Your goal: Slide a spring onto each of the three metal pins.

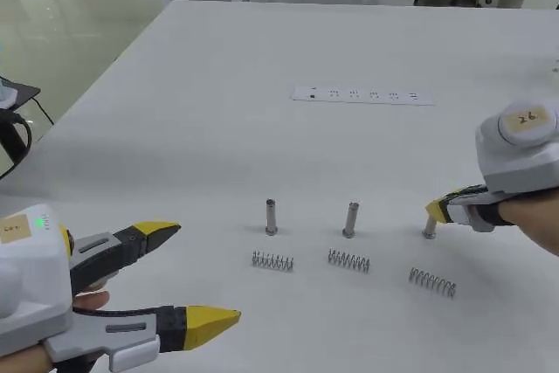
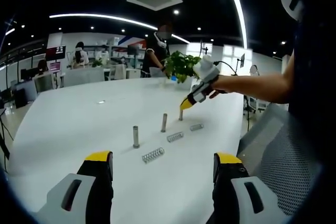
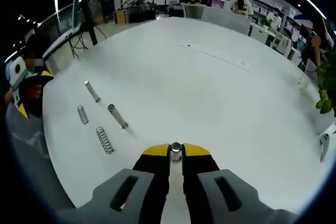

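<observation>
A: Head view first; where do the pins stand?

B: In a row on the white desk (image 1: 262,67): left pin (image 1: 271,216), middle pin (image 1: 350,219), right pin (image 1: 430,230), all upright; a spring lies flat just in front of each (left spring (image 1: 272,261), middle spring (image 1: 348,260), right spring (image 1: 432,282)), each apart from its pin.

A: And the tongs?

B: The left tongs (image 1: 208,271) sit low at the left, jaws wide apart and holding nothing, well apart from the row; the right tongs (image 1: 437,211) reach in from the right, yellow tips at the right pin.

A: The left gripper view?

B: Its own jaws stand apart at the bottom; beyond them the row runs away, left pin (image 2: 136,136) nearest, left spring (image 2: 153,155) beside it; the right tongs (image 2: 187,103) are at the far pin (image 2: 181,114); a green plant (image 2: 181,65) stands behind.

A: The right gripper view?

B: The jaws are clamped on the right pin (image 3: 176,150), its round top showing between the yellow tips; the middle pin (image 3: 117,116) and left pin (image 3: 92,91) stand off to the left; two springs lie by them.
</observation>
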Action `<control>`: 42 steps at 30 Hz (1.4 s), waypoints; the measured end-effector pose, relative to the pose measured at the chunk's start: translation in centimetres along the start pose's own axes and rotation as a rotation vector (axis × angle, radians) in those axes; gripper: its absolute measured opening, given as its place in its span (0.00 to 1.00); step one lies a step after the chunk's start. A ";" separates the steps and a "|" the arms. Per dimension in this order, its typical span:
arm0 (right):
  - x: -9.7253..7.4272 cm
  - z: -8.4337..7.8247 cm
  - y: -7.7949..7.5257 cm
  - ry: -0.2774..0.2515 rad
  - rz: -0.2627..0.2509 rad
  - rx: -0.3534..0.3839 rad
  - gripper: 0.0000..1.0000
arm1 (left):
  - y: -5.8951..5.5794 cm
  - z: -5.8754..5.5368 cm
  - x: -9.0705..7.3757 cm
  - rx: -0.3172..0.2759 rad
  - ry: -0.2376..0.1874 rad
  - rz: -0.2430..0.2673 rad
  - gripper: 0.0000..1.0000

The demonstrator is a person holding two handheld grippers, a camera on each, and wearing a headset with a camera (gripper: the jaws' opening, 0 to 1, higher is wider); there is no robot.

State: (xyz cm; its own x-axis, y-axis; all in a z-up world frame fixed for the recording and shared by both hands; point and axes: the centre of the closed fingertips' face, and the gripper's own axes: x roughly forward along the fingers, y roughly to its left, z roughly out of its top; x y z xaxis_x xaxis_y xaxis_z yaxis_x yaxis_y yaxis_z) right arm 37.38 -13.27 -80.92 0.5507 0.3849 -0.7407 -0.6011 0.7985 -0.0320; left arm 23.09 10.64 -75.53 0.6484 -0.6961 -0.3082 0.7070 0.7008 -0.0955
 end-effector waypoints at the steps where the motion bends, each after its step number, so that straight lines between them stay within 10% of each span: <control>1: 0.0 0.0 0.0 0.001 -0.001 -0.003 0.06 | 0.0 0.0 0.0 0.001 0.000 0.001 0.75; 42: -0.7 0.0 0.1 -0.017 0.003 -0.061 0.13 | -0.1 0.0 -0.1 0.006 0.000 -0.004 0.73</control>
State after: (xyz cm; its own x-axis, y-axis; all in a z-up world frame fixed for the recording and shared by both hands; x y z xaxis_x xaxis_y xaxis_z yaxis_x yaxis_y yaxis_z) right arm 36.92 -13.52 -80.41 0.5583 0.3949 -0.7296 -0.6364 0.7680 -0.0713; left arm 23.00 10.63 -75.52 0.6456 -0.6988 -0.3081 0.7112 0.6971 -0.0907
